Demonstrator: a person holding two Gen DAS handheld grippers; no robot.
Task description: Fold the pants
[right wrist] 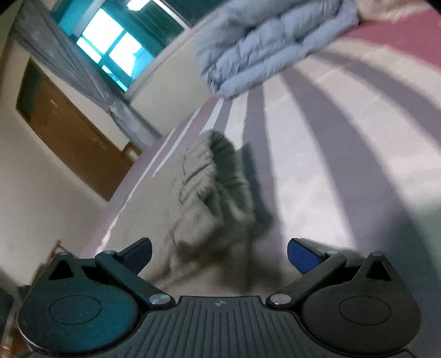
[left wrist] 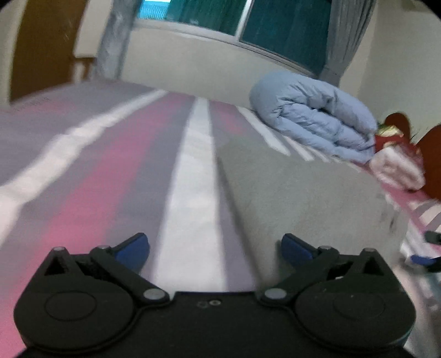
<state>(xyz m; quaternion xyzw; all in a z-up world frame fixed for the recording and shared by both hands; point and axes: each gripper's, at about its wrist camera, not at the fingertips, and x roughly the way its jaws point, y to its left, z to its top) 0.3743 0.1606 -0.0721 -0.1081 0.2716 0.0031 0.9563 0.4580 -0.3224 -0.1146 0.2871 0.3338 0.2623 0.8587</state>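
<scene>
Left wrist view: the left gripper hangs low over a bed covered in a sheet of pink, grey and white stripes. Its two blue-tipped fingers are spread wide apart and hold nothing. The grey pants lie flat on the bed ahead and to the right of the fingers; their near left edge runs toward the right finger, but blur hides whether cloth and finger touch. A rolled light-blue quilt rests at the far right side of the bed, below a window with grey curtains. Pink and red soft things, too blurred to name, sit beside the quilt at the bed's right edge. A brown door stands at the far left.

Right wrist view: the picture is tilted. The right gripper also has its fingers spread wide, gripping nothing. The pants lie directly ahead between the fingers, with a bunched, gathered end raised off the sheet, which looks like the waistband. The cloth is close to the fingertips; contact cannot be told. The quilt lies at the far end of the bed, the door at the left.
</scene>
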